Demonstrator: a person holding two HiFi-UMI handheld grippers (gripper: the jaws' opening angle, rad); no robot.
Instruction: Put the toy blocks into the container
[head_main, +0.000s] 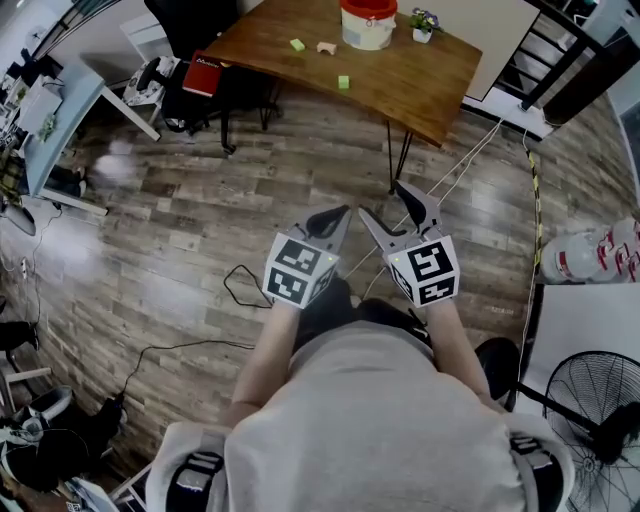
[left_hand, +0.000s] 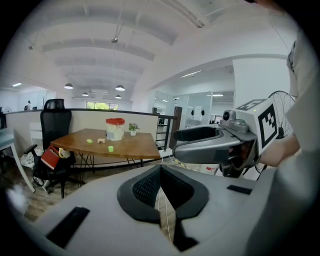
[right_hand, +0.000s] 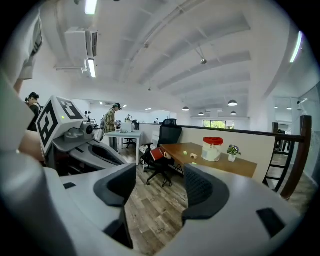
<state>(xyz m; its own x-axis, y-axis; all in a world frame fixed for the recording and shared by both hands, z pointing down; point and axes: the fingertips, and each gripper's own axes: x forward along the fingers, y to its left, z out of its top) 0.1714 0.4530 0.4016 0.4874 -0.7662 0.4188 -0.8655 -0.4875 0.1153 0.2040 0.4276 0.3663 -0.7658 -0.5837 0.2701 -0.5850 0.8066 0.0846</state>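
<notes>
With your left gripper (head_main: 335, 216) pinched shut and your right gripper (head_main: 393, 208) spread wide on nothing, the blocks (head_main: 343, 83) and container (head_main: 368, 27) wait at twelve o'clock, so the floor cords (head_main: 470, 155) could trip you while walking over.

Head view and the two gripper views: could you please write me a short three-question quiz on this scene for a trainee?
1. True or false: the right gripper is open, with nothing between its jaws.
2. How many toy blocks lie on the table? A two, B three, C five.
3. What stands right beside the container?
Key: 1 true; 2 B; 3 a small potted plant.
</notes>
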